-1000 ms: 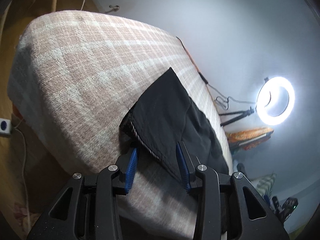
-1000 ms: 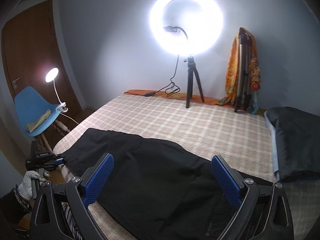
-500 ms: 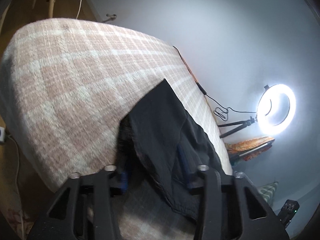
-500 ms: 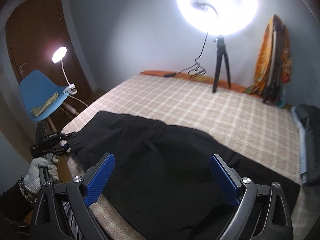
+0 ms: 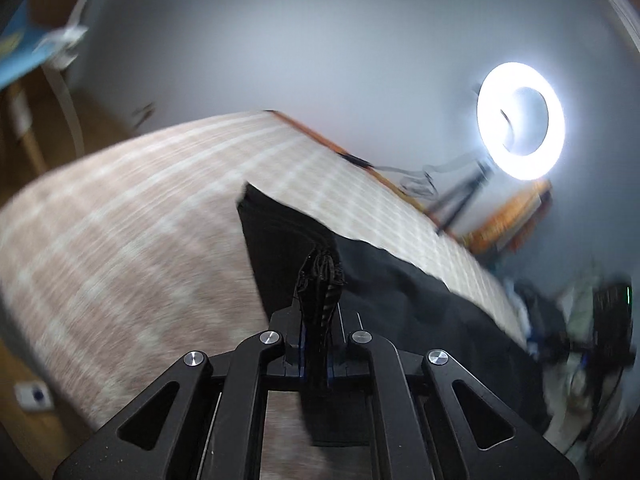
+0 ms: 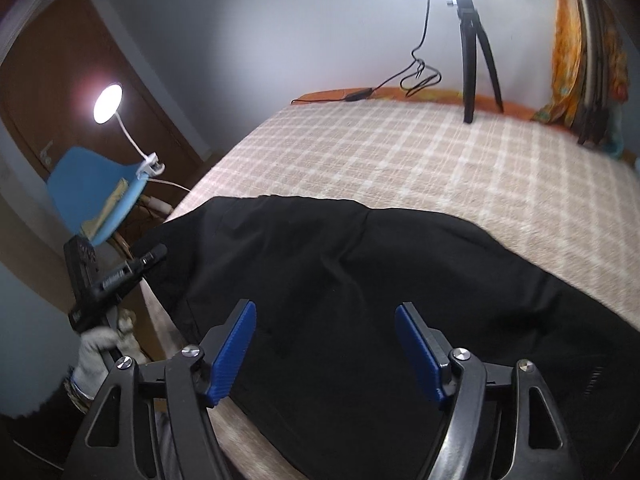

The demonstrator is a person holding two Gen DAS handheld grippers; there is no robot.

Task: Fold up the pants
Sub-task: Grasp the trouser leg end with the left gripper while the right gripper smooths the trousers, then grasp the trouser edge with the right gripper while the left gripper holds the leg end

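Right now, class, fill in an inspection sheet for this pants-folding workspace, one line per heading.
Surface: bed with plaid cover.
Job's things: black pants spread along the bed's near edge.
Clutter: dark folded garment, blurred.
Grippers: left gripper shut on bunched pants fabric; right gripper open over the pants.
Cables: ring light cable trailing onto the bed; lamp cord.
Surroundings: ring light on tripod, clip lamp, blue chair, door.

Left gripper (image 5: 316, 354) clamped — right gripper (image 6: 325, 354) agape
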